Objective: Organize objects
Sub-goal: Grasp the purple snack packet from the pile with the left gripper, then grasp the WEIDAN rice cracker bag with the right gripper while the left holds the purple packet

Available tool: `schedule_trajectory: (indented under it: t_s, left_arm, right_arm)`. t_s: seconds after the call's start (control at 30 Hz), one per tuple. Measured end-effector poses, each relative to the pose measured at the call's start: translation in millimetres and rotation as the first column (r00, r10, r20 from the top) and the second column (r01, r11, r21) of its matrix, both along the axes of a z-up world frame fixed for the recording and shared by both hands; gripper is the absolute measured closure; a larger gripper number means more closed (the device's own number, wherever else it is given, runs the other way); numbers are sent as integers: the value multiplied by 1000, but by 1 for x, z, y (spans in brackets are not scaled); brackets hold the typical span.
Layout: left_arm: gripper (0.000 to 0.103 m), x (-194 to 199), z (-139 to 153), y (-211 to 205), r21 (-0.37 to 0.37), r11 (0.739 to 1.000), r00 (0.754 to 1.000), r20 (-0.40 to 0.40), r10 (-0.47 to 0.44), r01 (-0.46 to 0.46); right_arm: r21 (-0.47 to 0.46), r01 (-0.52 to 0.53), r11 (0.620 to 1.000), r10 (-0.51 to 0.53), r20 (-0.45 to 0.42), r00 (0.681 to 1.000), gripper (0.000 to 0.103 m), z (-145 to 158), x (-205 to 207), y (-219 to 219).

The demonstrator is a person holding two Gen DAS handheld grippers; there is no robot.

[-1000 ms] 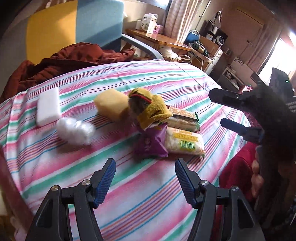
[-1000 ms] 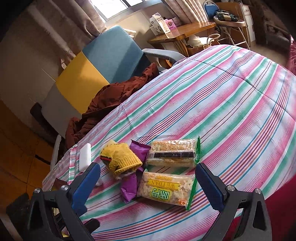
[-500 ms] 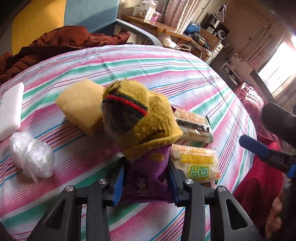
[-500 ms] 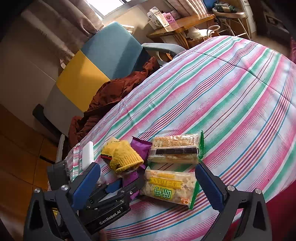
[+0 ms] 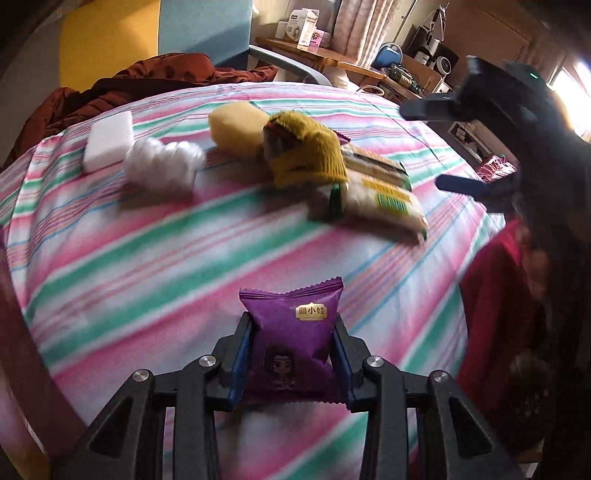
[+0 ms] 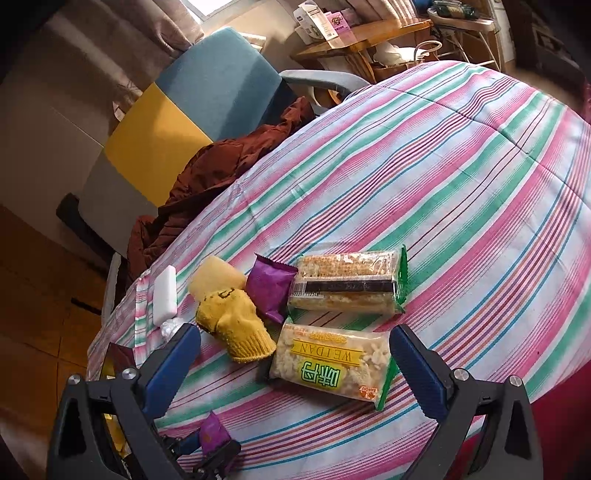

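My left gripper is shut on a purple snack packet and holds it above the striped cloth, near the table's front edge. It shows again low in the right wrist view, the left gripper with the packet. A second purple packet lies beside the yellow glove and the yellow sponge. My right gripper stands open over the WEIDAN packet, with nothing gripped. A cracker packet lies just behind it.
A white block and a clear plastic wad lie at the left of the pile. A brown jacket is draped on a blue and yellow chair past the table edge. A wooden desk stands behind.
The left gripper closed on the purple packet and drew it back out from under the glove towards the near edge. The glove now lies flat. The right gripper stayed put.
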State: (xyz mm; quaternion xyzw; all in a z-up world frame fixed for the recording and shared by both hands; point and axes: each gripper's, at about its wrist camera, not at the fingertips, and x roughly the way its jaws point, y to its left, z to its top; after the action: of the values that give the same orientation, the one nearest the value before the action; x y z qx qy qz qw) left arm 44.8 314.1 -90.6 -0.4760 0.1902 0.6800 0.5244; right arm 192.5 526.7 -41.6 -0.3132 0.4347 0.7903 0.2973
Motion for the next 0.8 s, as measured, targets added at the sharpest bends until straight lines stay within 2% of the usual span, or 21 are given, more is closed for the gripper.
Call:
schedule_trajectory:
  t_s: [0.17, 0.27, 0.37, 0.47, 0.5, 0.6, 0.67, 0.77, 0.8]
  left_arm:
    - [65, 7, 2, -14, 5, 1000, 999, -36, -12, 12]
    - [65, 1, 1, -17, 18, 1000, 1000, -12, -2, 2]
    - [65, -3, 2, -21, 30, 1000, 1000, 6, 6, -6]
    - [64, -3, 2, -20, 32, 999, 1000, 7, 8, -8]
    - [64, -3, 1, -19, 32, 999, 1000, 10, 9, -9]
    - [64, -5, 1, -20, 33, 999, 1000, 19, 13, -13]
    - [64, -4, 0, -20, 34, 999, 1000, 20, 15, -16]
    - [64, -4, 0, -20, 36, 999, 1000, 14, 11, -11]
    - [64, -3, -1, -20, 37, 999, 1000, 14, 11, -11]
  right_arm:
    - [12, -112, 994, 111, 80, 991, 0, -4, -22, -11]
    - [59, -239, 969, 222, 207, 953, 0, -2, -42, -25]
    - [138, -401, 906, 320, 397, 860, 1, 1, -55, -38]
    - [157, -527, 835, 382, 524, 761, 5, -4, -59, -44]
    - [138, -557, 819, 400, 558, 727, 5, -9, -60, -44]
    - [63, -615, 786, 461, 603, 651, 11, -25, -70, -40]
    - [43, -649, 759, 477, 642, 600, 12, -32, -81, -41]
    - [82, -682, 727, 443, 703, 557, 11, -39, -96, -39]
    - [57, -688, 723, 454, 712, 536, 11, -46, -100, -36]
